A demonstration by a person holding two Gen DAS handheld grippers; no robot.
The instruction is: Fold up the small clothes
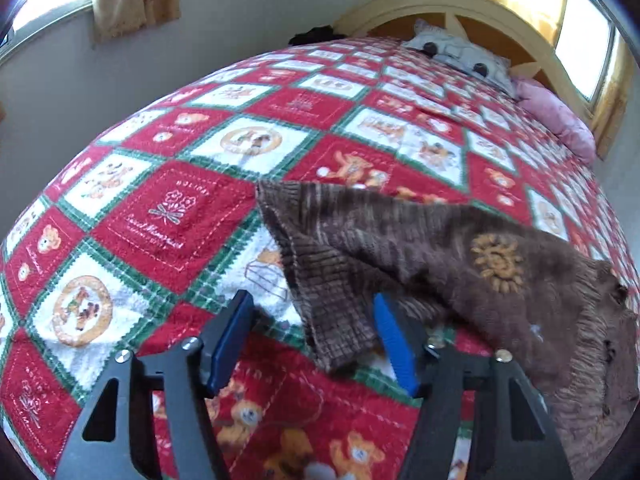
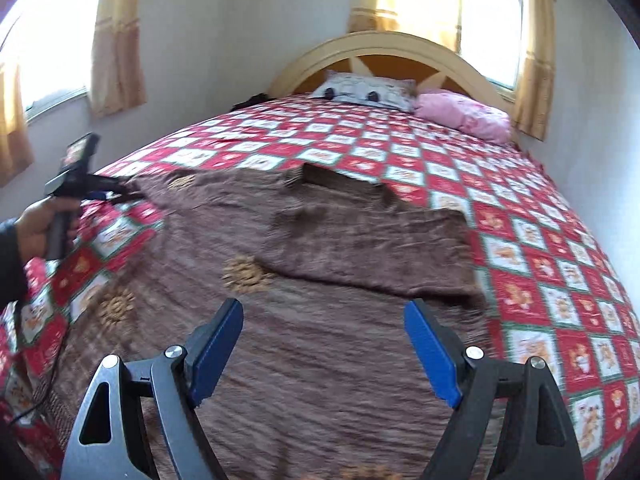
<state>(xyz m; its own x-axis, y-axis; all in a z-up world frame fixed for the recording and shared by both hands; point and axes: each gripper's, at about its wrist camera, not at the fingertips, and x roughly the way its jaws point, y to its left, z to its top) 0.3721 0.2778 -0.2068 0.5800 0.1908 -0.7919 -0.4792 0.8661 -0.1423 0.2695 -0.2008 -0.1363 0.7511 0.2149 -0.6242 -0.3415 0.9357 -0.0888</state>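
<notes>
A brown garment with orange sun motifs (image 2: 312, 280) lies spread on the red checked bedspread (image 2: 540, 280). One sleeve (image 2: 380, 248) is folded across its body. In the left wrist view a ribbed brown corner of it (image 1: 332, 300) lies between the blue pads of my left gripper (image 1: 316, 316), which is open. The rest of the garment (image 1: 500, 272) runs off to the right. My right gripper (image 2: 324, 320) is open and empty above the garment's lower part. The left gripper also shows at the garment's far left corner in the right wrist view (image 2: 120, 194).
The bed has a cream arched headboard (image 2: 384, 46), a white cat-face pillow (image 2: 368, 90) and a pink pillow (image 2: 464, 114) at its head. Walls with curtained windows (image 2: 116, 40) run along the left and the back. A wall runs close along the bed's right side.
</notes>
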